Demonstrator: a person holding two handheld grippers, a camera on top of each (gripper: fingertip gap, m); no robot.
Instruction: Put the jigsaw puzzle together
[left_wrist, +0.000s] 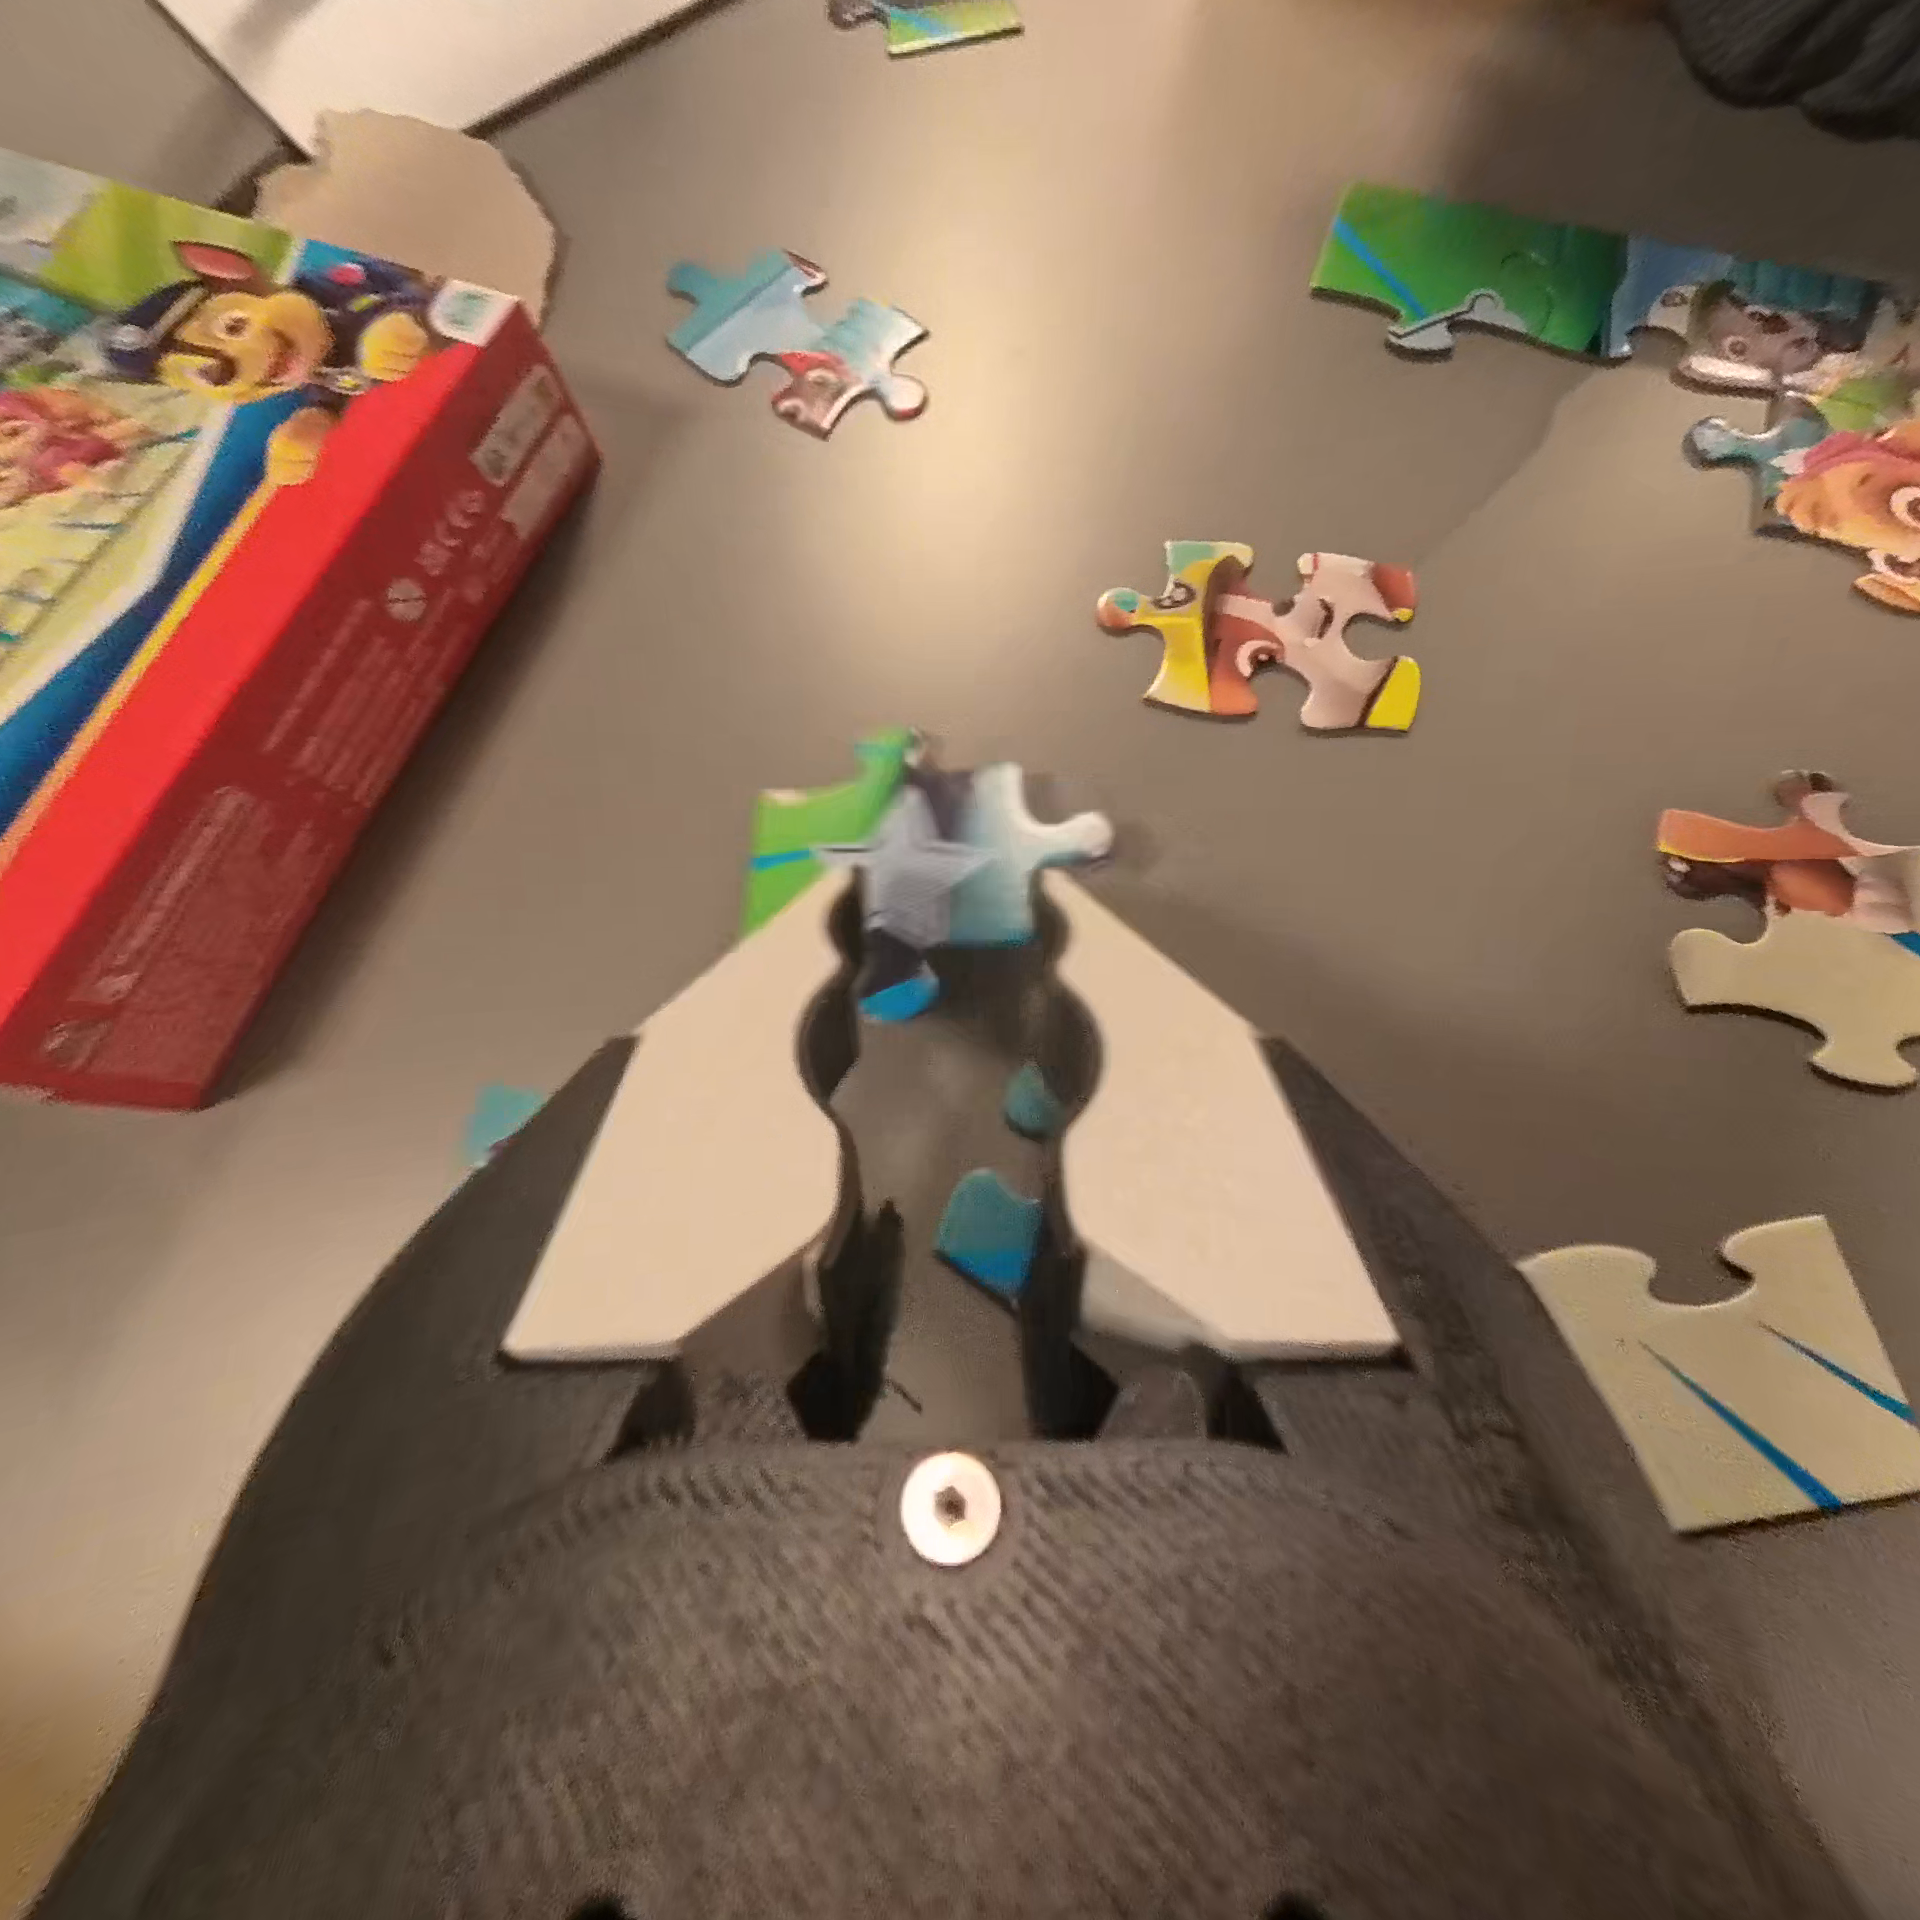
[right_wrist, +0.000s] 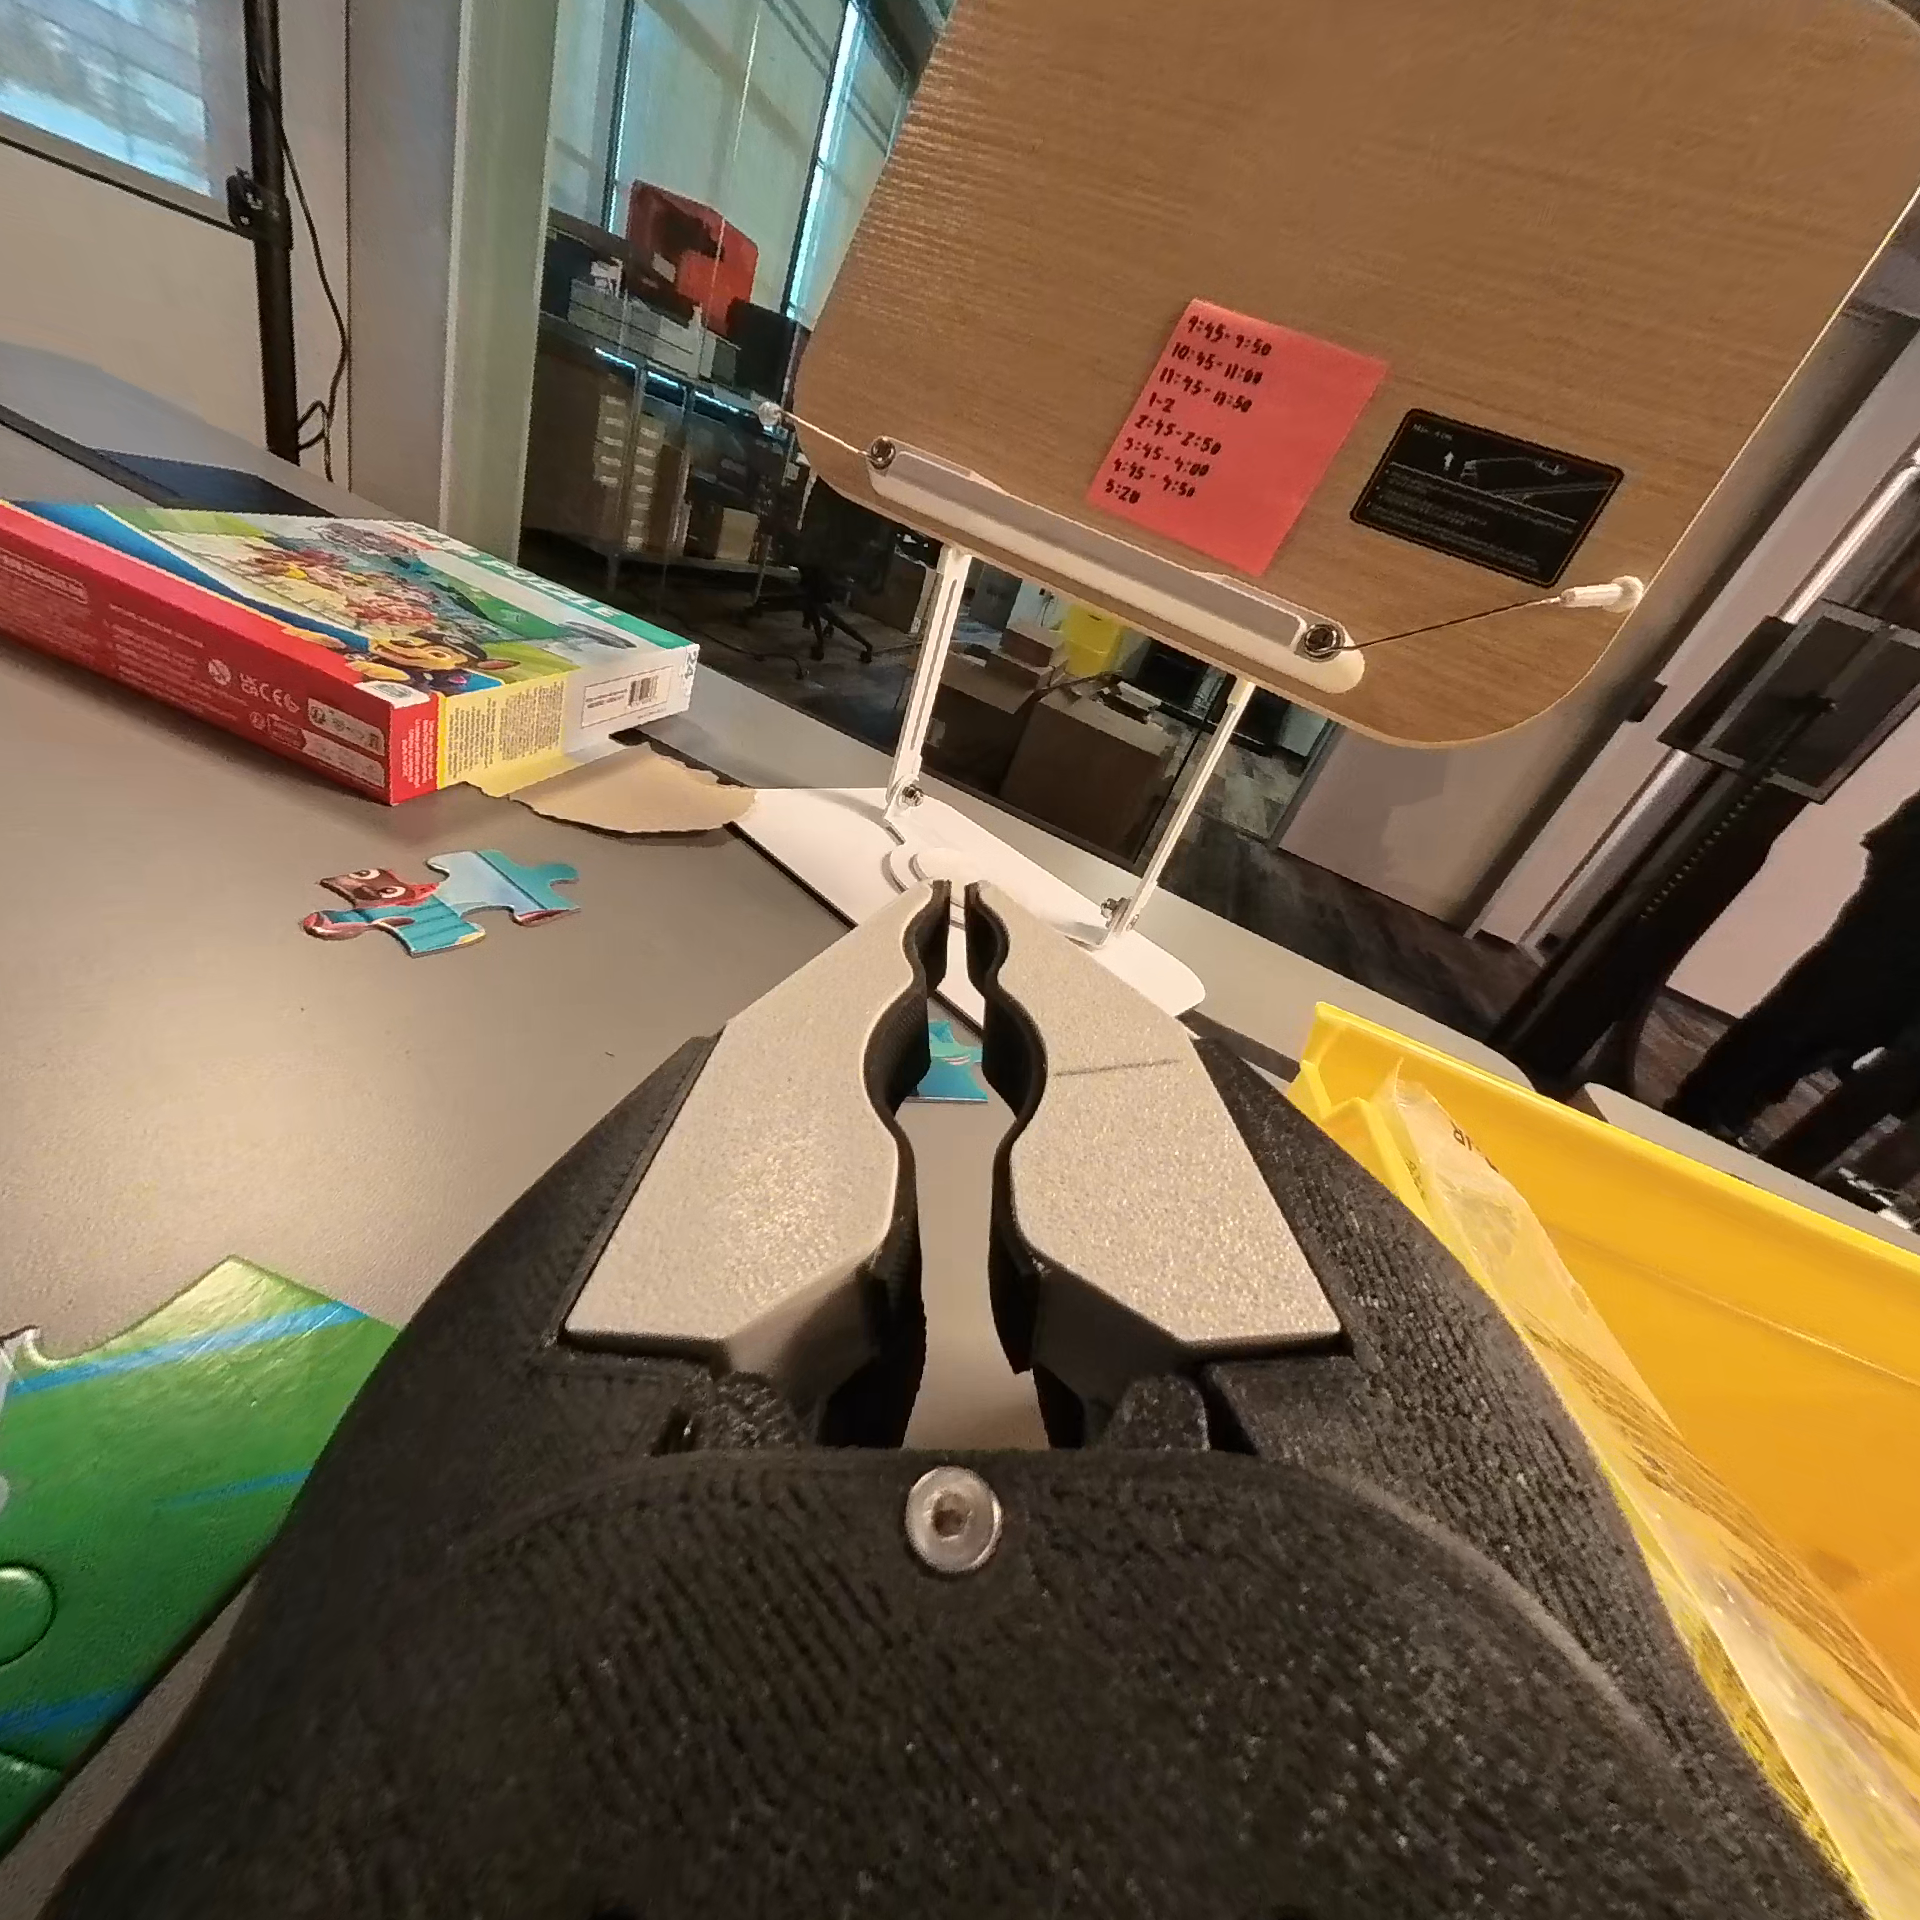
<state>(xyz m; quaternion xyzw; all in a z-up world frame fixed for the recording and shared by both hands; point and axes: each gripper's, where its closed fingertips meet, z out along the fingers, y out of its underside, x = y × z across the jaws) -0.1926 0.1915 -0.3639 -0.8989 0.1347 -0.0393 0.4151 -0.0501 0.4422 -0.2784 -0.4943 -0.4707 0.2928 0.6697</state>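
Left wrist view: gripper (left_wrist: 948, 883) pinches a blue puzzle piece (left_wrist: 961, 842) between its fingertips above the table (left_wrist: 1039, 468).

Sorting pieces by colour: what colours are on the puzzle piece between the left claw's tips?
Pale blue and white with dark navy puzzle piece; clearest in left wrist view.

1. One puzzle box (left_wrist: 260, 582), red-sided, lies on the grey table (left_wrist: 1039, 488).
2. Right of the box, about nine loose puzzle pieces or joined clusters show in the left wrist view; two of them lie face down (left_wrist: 1808, 997), the far-right ones.
3. Beyond the box stands one wooden board (right_wrist: 1351, 312) on a white stand.
4. On that board: one pink note (right_wrist: 1236, 436), one black label (right_wrist: 1486, 499).
5. Far right of the box, one yellow bin (right_wrist: 1621, 1247).
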